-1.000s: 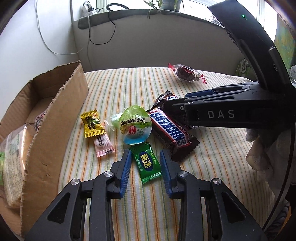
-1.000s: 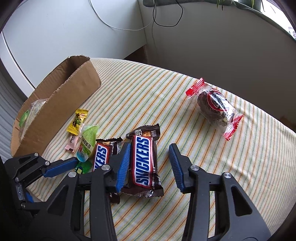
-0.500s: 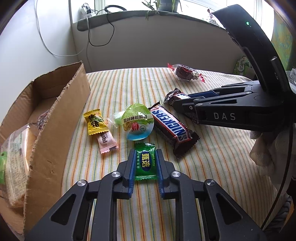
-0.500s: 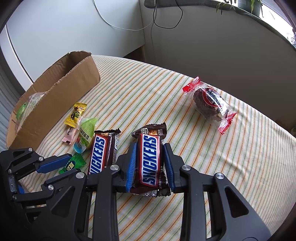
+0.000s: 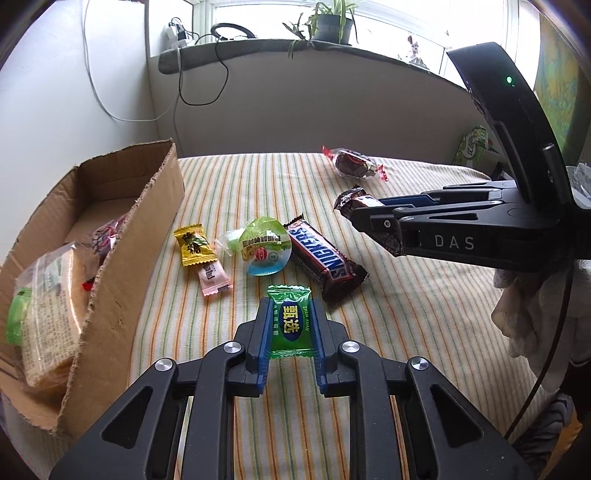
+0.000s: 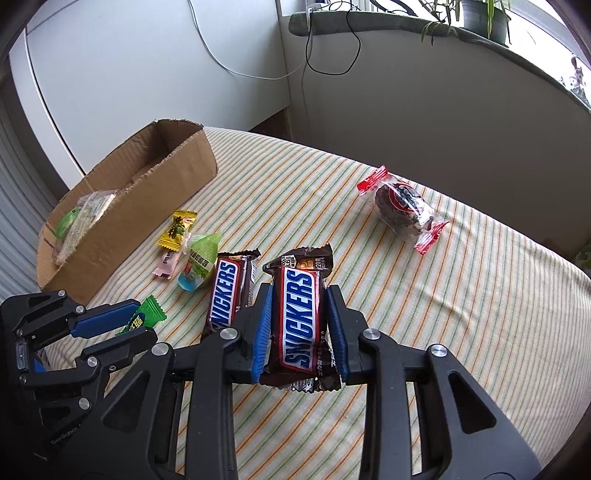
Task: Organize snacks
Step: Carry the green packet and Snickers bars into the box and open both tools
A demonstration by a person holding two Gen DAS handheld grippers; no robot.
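Note:
My left gripper point(image 5: 290, 314) is shut on a small green candy point(image 5: 290, 321), lifted just off the striped tablecloth point(image 5: 406, 314). My right gripper point(image 6: 299, 299) is shut on a Snickers bar point(image 6: 298, 317), also raised a little. A second Snickers bar point(image 6: 223, 295) lies flat to its left, the same Snickers bar point(image 5: 325, 256) seen in the left wrist view. Near it rest a green jelly cup point(image 5: 266, 248), a yellow candy point(image 5: 192, 243) and a pink candy point(image 5: 213, 278). A cardboard box point(image 5: 147, 229) stands at the left with wrapped snacks inside.
A red-ended wrapped chocolate snack point(image 6: 400, 208) lies alone toward the far right of the table. A wall and window ledge with a cable and plants point(image 5: 325, 26) stand behind the table. A white cloth point(image 5: 528, 306) hangs at the right edge.
Both grippers closed from open, the left on the green candy and the right on the Snickers bar, and both then rose slightly with their loads.

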